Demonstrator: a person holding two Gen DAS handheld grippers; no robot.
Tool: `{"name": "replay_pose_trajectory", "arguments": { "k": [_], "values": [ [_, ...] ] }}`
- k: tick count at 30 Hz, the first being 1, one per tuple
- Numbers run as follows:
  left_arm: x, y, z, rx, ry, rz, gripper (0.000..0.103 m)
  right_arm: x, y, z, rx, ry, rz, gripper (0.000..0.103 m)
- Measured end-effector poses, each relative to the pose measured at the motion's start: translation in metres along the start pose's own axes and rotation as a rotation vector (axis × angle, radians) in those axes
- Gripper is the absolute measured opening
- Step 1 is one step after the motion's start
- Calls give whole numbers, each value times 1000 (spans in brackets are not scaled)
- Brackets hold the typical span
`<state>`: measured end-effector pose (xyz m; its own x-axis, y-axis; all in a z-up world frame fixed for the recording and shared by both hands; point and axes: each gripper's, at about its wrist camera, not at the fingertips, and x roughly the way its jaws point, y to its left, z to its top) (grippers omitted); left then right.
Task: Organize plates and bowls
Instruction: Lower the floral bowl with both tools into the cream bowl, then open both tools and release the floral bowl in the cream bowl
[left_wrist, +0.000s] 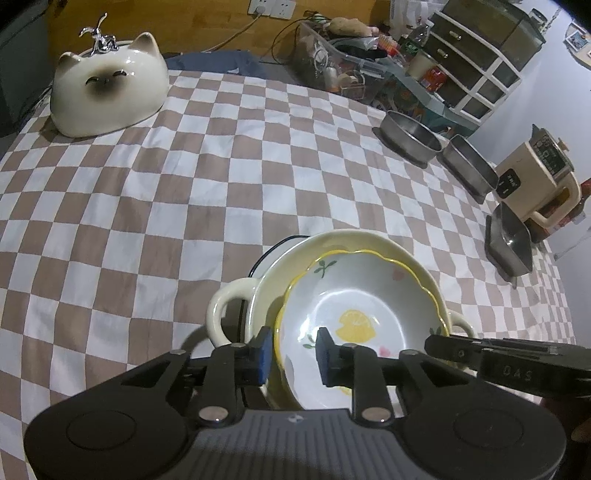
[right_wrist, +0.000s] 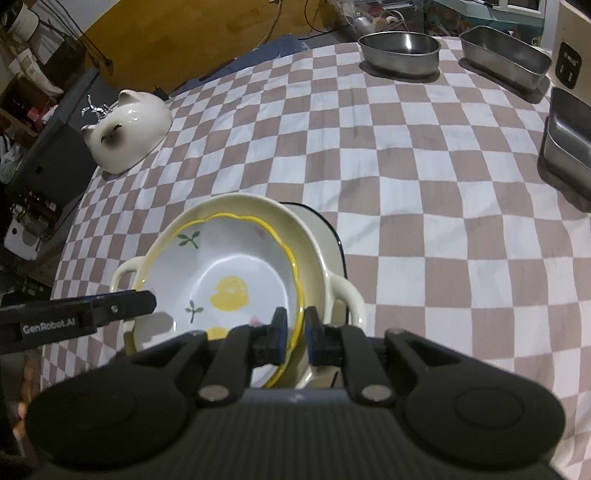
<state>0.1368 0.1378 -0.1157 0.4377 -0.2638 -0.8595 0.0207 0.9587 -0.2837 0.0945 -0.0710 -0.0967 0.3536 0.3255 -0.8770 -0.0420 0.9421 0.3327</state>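
A white lemon-print bowl with a wavy yellow rim lies tilted inside a cream two-handled bowl. Under them sits a white dish with a dark rim. My left gripper straddles the lemon bowl's near left rim, its blue pads apart and off the rim. My right gripper is shut on the same bowl's near right rim, one pad inside and one outside. Each gripper's dark finger reaches into the other view's lower side.
The stack stands on a brown-and-white checked tablecloth. An upturned cat-shaped ceramic bowl sits far left. Three steel containers line the far right, beside a beige kettle. Clutter and drawers stand behind.
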Motion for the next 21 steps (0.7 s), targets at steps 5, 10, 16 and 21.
{"name": "replay_pose_trajectory", "arguments": {
  "k": [5, 10, 16, 21],
  "values": [
    [-9, -3, -2, 13, -21, -5, 43, -7, 1, -4, -4, -8, 8, 24],
    [-16, -3, -4, 22, -42, -11, 77, -18, 4, -12, -25, -22, 32, 42],
    [-24, -2, -6, 28, -60, -17, 87, -38, 13, -18, -67, -100, -20, 75],
    [-29, 0, -8, 27, -73, -16, 99, -51, 8, -24, -34, -140, -46, 94]
  ]
}}
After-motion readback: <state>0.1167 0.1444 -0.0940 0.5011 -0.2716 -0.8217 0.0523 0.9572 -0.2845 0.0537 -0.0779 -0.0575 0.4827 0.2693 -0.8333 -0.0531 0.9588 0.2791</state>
